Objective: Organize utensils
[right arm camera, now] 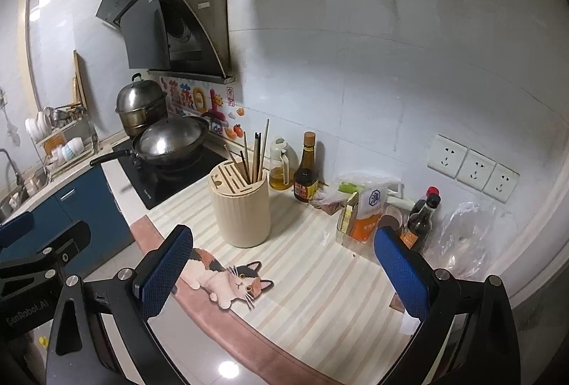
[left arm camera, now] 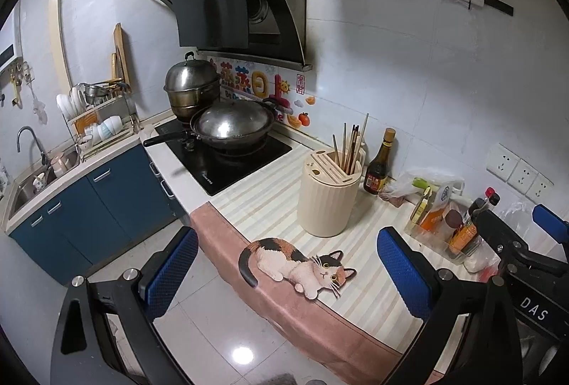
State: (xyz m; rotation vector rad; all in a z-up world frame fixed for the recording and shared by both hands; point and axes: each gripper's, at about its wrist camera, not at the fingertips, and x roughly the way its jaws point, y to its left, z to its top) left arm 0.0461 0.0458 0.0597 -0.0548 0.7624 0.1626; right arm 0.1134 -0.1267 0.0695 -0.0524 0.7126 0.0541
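We see the chopsticks point(left arm camera: 350, 144) standing upright in the cream utensil holder point(left arm camera: 329, 193) on the striped counter mat point(left arm camera: 359, 289), at twelve o'clock from our left gripper point(left arm camera: 290, 273). Both it and our right gripper point(right arm camera: 284, 273) gape wide, holding nothing. A soy sauce bottle point(left arm camera: 380, 166) stands at the holder's three o'clock.

Chopsticks point(right arm camera: 254, 153) stand upright in the cream holder point(right arm camera: 242, 207).

We see dim, cool indoor light; ceiling lamp glare on glossy floor tiles point(left arm camera: 242, 356) and wall tiles point(right arm camera: 39, 6); strong fisheye bending, black vignette at corners; soft shadows behind range hood point(right arm camera: 167, 25); focus sharp
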